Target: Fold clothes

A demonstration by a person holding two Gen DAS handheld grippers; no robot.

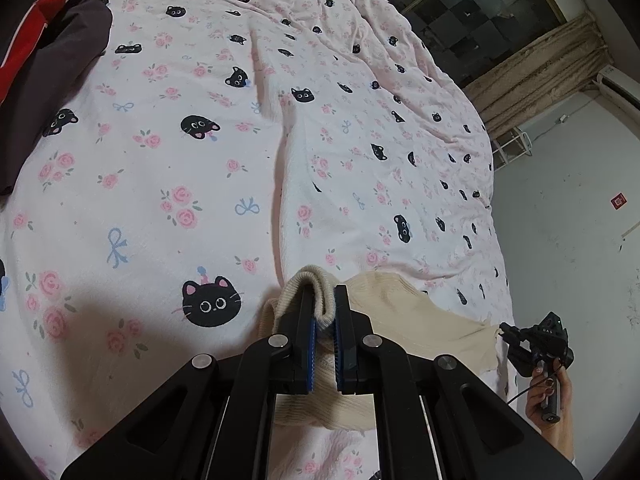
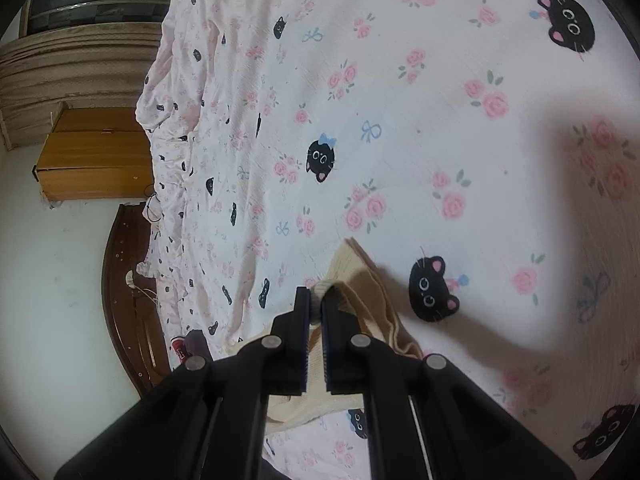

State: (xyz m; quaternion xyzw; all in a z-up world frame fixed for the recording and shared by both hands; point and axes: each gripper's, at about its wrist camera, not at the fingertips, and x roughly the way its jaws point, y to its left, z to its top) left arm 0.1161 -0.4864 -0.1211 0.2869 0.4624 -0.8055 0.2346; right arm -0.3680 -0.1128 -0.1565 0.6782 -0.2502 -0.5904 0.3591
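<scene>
Bed covered by pink cat-and-rose print duvet (image 1: 168, 184). Beige curtains (image 1: 532, 76) frame a dark window (image 1: 480, 0). Wooden cabinet (image 2: 96, 152) stands beside the dark headboard (image 2: 128, 292).

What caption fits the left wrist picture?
Left gripper pinching a cream knit garment over the cat-print bedspread.

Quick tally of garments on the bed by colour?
Cream knit garment: 1, pinched by both the left gripper and the right gripper
Red-and-dark garment: 1, at the bedspread edge
Total: 2
</scene>
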